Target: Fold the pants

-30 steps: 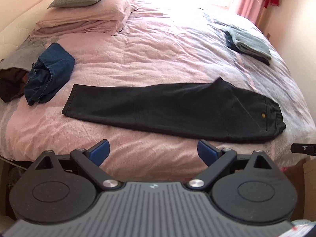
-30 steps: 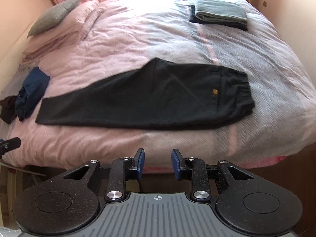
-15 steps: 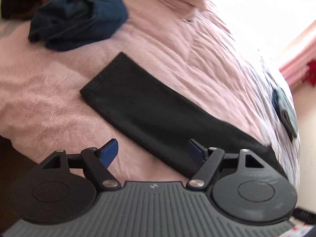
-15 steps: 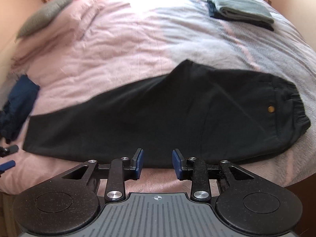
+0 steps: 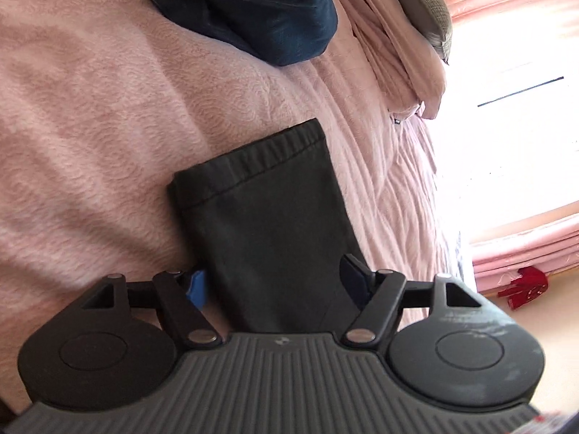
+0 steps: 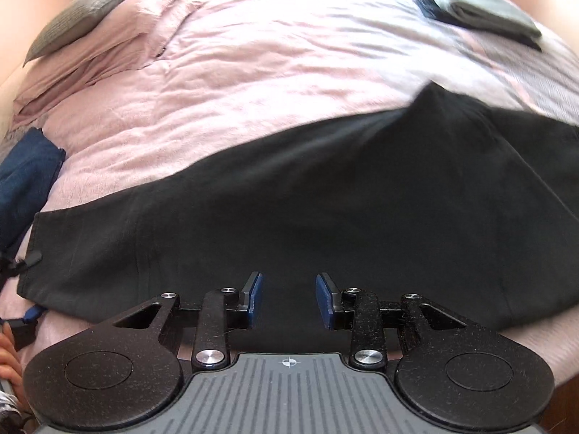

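Black pants (image 6: pixel 325 199) lie flat across the pink bed, leg hem to the left and waist off to the right. In the left wrist view the leg hem (image 5: pixel 253 159) points away from me. My left gripper (image 5: pixel 277 284) is wide open just above the leg, one finger on each side of it. My right gripper (image 6: pixel 288 298) is open with nothing between its fingers, low over the near edge of the pants around the thigh. Parts of the left gripper (image 6: pixel 30 258) show at the hem end, with a hand (image 6: pixel 7 354) below.
A crumpled pile of navy jeans (image 5: pixel 253 11) lies just beyond the hem. Pink pillows (image 6: pixel 108 50) and a grey cushion (image 6: pixel 90 7) are at the head of the bed. Folded grey-green clothes (image 6: pixel 481 11) sit at the far right. The pink bedspread (image 6: pixel 271 83) spreads behind the pants.
Both grippers have dropped from a distance to just over the pants. The left swung to the leg hem and turned along the leg; the right closed in on the near edge.
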{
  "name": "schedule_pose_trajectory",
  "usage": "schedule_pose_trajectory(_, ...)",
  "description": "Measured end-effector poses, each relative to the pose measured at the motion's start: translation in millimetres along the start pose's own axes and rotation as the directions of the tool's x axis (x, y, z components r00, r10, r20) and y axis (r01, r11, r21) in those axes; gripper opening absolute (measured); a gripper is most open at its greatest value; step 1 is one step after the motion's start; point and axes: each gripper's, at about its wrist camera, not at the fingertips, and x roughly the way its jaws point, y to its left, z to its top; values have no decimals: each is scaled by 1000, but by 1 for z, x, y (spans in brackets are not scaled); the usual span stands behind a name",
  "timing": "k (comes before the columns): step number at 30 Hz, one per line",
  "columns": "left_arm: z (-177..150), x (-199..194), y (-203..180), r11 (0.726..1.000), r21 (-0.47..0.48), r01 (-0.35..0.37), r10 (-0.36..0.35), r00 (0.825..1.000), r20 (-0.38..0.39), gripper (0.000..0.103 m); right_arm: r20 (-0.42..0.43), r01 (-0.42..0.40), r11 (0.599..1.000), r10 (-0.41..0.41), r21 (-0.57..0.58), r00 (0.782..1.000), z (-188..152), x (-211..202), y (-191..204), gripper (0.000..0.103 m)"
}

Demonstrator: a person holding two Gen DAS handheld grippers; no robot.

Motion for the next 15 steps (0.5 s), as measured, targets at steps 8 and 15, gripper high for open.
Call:
schedule_pose_trajectory(8, -1, 3, 1, 990, 139, 19, -10, 998, -65, 24, 23, -44, 988, 48, -150, 999, 1, 28, 63, 35)
schedule_pose_trajectory(15, 1, 11, -2, 987, 160, 16, -3, 997, -78, 23, 34, 77, 959, -70, -271, 997, -19, 68, 102, 35)
